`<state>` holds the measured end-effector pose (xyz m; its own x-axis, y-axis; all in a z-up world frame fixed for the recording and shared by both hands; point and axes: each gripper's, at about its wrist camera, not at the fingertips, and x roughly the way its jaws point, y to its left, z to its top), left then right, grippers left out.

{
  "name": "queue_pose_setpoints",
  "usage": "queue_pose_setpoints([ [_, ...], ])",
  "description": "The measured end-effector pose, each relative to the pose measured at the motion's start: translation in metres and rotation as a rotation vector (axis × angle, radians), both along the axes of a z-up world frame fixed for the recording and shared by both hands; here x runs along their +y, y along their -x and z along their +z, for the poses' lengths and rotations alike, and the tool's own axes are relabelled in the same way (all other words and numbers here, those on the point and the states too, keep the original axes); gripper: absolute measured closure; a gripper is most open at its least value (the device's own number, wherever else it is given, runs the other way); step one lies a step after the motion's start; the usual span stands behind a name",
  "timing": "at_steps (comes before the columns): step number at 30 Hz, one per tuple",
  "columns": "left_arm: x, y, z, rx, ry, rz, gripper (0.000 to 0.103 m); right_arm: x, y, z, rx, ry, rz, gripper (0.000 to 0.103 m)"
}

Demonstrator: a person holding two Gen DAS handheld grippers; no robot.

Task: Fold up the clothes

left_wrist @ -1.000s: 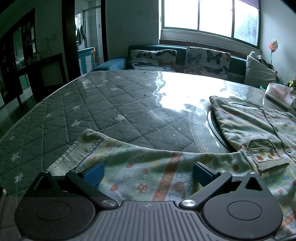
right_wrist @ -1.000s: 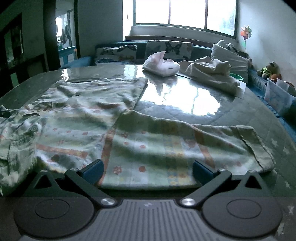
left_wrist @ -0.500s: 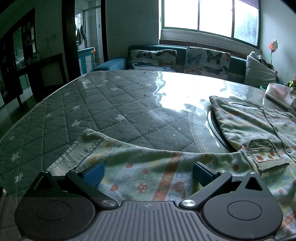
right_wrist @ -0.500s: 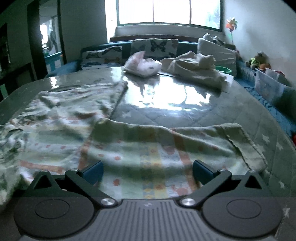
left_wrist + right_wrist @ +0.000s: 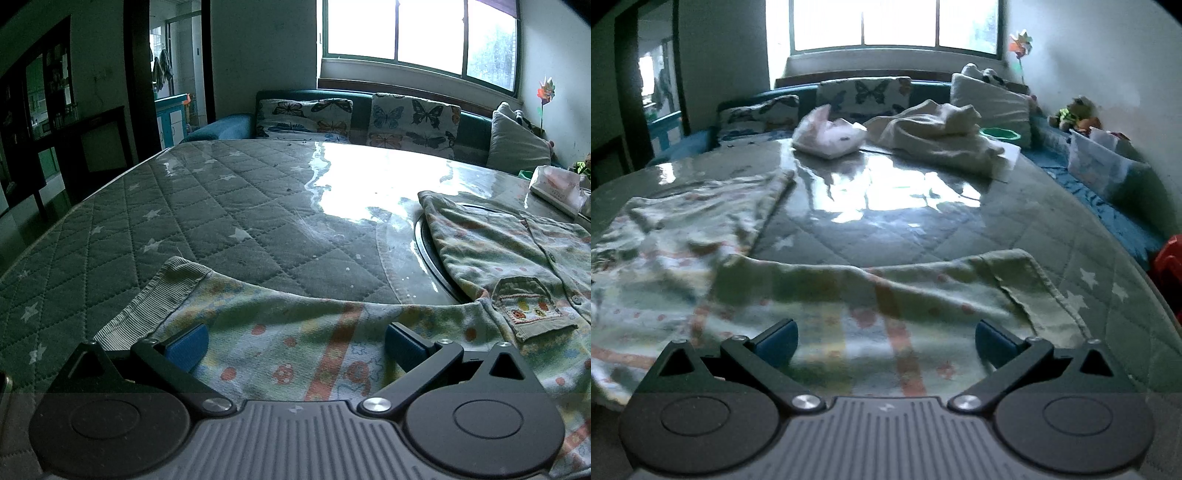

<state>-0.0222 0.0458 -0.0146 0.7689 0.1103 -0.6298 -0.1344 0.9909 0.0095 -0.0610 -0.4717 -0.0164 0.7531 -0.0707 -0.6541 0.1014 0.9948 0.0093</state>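
Note:
A pale patterned child's jacket (image 5: 517, 258) lies spread flat on the quilted table (image 5: 184, 221), buttons and a small chest pocket (image 5: 524, 306) up. Its left sleeve (image 5: 295, 332) with a ribbed cuff (image 5: 155, 299) stretches toward the left edge. My left gripper (image 5: 293, 345) hovers open over that sleeve, blue pads wide apart. In the right wrist view the other sleeve (image 5: 886, 295) runs to the right, cuff (image 5: 1034, 291) near the table edge. My right gripper (image 5: 884, 341) is open just above it. The view is blurred by motion.
At the far side of the table (image 5: 923, 206) lie a white plastic bag (image 5: 827, 136) and a crumpled cream cloth (image 5: 942, 136). A sofa with butterfly cushions (image 5: 354, 114) stands behind. A dark cabinet (image 5: 55, 129) is on the left, a red object (image 5: 1167, 266) at the right edge.
The right gripper has swung to the right along the sleeve, bringing the cuff and table edge closer to centre. The left gripper has stayed still. Both remain open.

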Motion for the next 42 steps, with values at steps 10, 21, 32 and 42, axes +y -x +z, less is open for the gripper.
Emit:
queue_pose_setpoints([
  [10,0.0,0.0,0.0,0.0,-0.001,0.0,0.0,-0.022,0.008,0.004,0.008,-0.001,-0.108,0.0],
  [21,0.0,0.0,0.0,0.001,-0.003,-0.001,0.0,0.092,-0.008,0.03,-0.039,-0.02,0.277,0.0],
  [32,-0.001,-0.001,0.0,0.001,-0.002,-0.001,0.0,0.21,-0.042,0.025,0.031,-0.009,0.535,0.0],
  [42,0.0,-0.001,-0.001,0.002,-0.003,-0.001,0.0,0.206,-0.036,0.012,0.1,0.034,0.537,0.0],
])
